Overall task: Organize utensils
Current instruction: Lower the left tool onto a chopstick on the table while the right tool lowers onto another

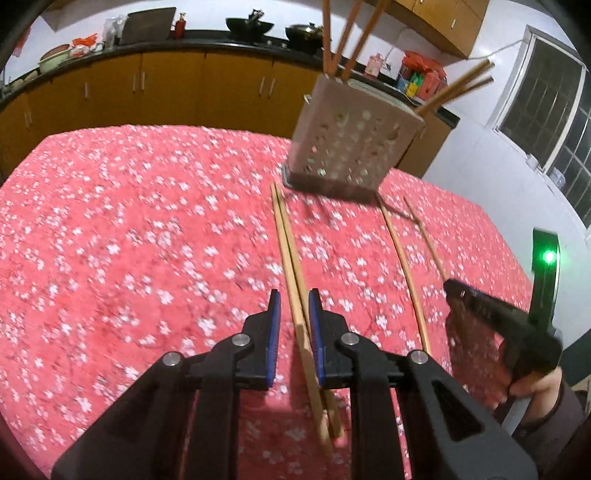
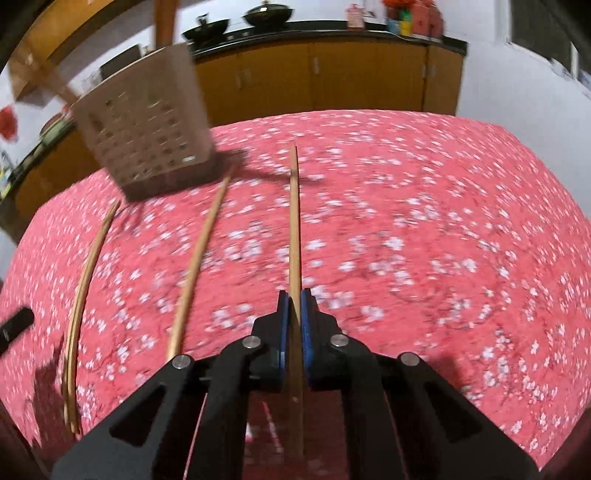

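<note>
A red floral cloth (image 1: 129, 229) covers the table; cabinets (image 1: 166, 88) with woks (image 1: 249, 26) stand behind. Near the far edge stands a perforated holder (image 1: 354, 147) containing upright and leaning chopsticks (image 1: 347, 33). A chopstick pair (image 1: 291, 266) lies between the partly spread fingers of the left gripper (image 1: 294, 306), untouched on one side. A single chopstick (image 1: 400, 254) lies beside it. The right view alone shows the right gripper (image 2: 294, 310) clamped on a chopstick (image 2: 294, 229).
</note>
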Demonstrator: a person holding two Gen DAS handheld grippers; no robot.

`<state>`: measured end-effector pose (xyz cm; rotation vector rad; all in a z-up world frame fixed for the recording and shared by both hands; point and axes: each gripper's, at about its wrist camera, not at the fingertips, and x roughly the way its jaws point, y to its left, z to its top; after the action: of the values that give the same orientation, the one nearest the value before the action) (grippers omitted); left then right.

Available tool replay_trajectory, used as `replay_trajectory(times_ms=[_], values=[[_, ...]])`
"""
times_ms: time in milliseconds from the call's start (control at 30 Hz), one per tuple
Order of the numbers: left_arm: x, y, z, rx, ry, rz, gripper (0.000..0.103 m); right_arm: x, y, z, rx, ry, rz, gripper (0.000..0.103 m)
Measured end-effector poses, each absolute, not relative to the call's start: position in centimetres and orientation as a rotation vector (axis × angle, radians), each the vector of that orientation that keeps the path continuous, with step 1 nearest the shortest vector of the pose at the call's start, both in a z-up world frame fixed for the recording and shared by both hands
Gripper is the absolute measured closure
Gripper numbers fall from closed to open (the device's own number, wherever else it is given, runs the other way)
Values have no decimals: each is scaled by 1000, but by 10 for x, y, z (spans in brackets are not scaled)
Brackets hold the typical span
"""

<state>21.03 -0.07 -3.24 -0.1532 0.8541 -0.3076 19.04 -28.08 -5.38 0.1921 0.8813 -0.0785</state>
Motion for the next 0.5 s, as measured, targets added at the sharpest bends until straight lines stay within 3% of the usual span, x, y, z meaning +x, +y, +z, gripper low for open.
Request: replay_trajectory(times_ms=[500], values=[[211, -27, -59, -26, 919, -257, 89, 187, -280, -52, 159, 876, -61, 95]])
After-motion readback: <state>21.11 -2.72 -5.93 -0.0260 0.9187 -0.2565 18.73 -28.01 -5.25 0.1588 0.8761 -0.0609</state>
